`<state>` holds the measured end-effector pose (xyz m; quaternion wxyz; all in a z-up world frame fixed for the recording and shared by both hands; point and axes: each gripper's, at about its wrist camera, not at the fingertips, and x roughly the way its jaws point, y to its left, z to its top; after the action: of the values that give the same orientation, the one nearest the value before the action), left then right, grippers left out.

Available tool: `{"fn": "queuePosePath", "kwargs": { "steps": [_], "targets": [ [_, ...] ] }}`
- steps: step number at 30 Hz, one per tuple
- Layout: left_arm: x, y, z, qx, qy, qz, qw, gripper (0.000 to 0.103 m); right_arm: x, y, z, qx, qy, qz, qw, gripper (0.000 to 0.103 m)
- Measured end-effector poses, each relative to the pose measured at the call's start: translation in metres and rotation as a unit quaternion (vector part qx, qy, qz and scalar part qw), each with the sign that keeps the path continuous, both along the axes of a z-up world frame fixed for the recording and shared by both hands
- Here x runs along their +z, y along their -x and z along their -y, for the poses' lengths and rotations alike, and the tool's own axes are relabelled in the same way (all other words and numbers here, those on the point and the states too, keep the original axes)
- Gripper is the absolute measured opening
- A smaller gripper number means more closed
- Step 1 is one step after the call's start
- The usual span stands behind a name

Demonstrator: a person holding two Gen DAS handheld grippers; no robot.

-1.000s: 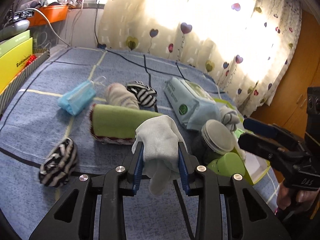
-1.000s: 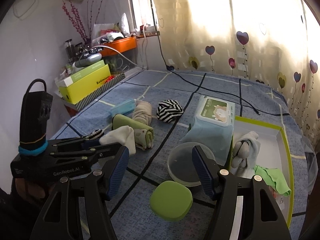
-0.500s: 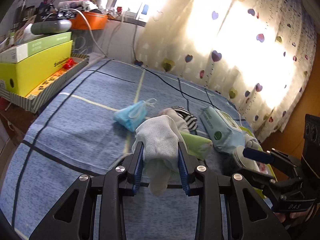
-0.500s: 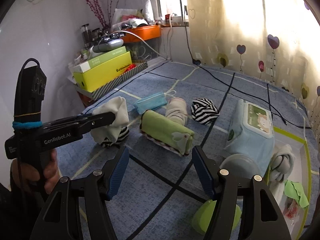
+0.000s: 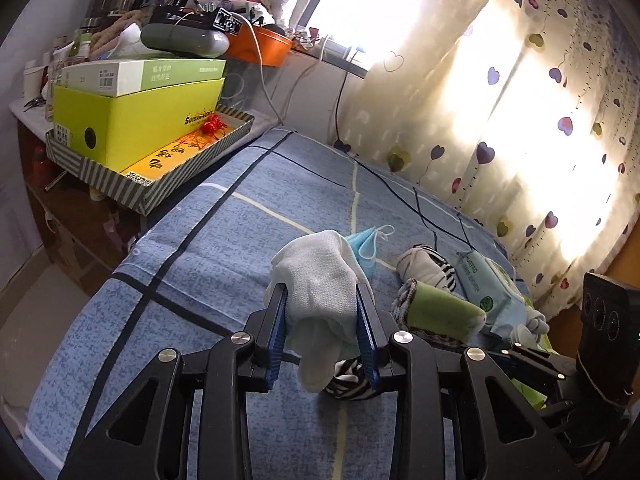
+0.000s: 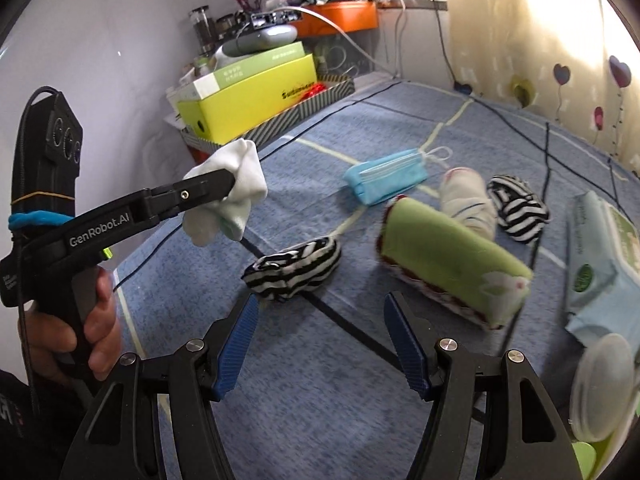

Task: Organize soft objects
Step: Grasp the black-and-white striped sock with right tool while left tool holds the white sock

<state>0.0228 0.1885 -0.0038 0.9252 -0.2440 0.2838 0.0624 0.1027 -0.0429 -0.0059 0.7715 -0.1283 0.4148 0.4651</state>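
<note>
The left gripper [image 5: 323,322] is clenched on a white sock [image 5: 320,280], its blue pads pressed into the bunched fabric from both sides, and it carries the sock in the air above the blue checked bedspread [image 5: 208,256]; the sock's toe end dangles below the jaws. From the other side the same white sock [image 6: 230,196] shows at the tip of the left gripper [image 6: 216,186], well clear of the cover, with the person's left hand [image 6: 80,328] wrapped around the black handle. The right gripper [image 6: 320,340] hangs with its jaws spread wide and nothing between them, just above the bedspread [image 6: 360,136]. Right in front of it lies a black-and-white striped sock [image 6: 294,268], rolled up on the cover. Beside that, to the right, sits a rolled green towel [image 6: 448,256] with a dark red edge, and touching its far side is a pale rolled sock [image 6: 466,200], then a second striped bundle [image 6: 518,208]. A folded blue face mask [image 6: 386,180] lies farther back, apart from the rolls. At the right edge rests a pack of wet wipes [image 6: 600,256], with a clear round lid [image 6: 600,384] near its front corner. Beyond the bed's left edge a yellow box [image 5: 132,120] stands in a striped tray [image 5: 168,184].
</note>
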Motion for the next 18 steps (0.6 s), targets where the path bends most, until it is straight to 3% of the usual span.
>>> {"fn": "queuePosePath", "kwargs": {
  "steps": [10, 16, 18],
  "targets": [
    [-0.009, 0.002, -0.016, 0.010, 0.012, -0.007, 0.9999, 0.033, -0.022, -0.006, -0.045, 0.015, 0.016, -0.019, 1.000, 0.066],
    [-0.015, 0.002, -0.021, 0.013, 0.018, -0.014, 0.9996, 0.033, -0.028, -0.004, -0.060, 0.023, 0.037, 0.010, 0.999, 0.066],
    [-0.016, 0.001, -0.022, 0.014, 0.018, -0.016, 0.9996, 0.033, -0.032, -0.003, -0.064, 0.031, 0.048, 0.020, 0.998, 0.058]
  ]
}}
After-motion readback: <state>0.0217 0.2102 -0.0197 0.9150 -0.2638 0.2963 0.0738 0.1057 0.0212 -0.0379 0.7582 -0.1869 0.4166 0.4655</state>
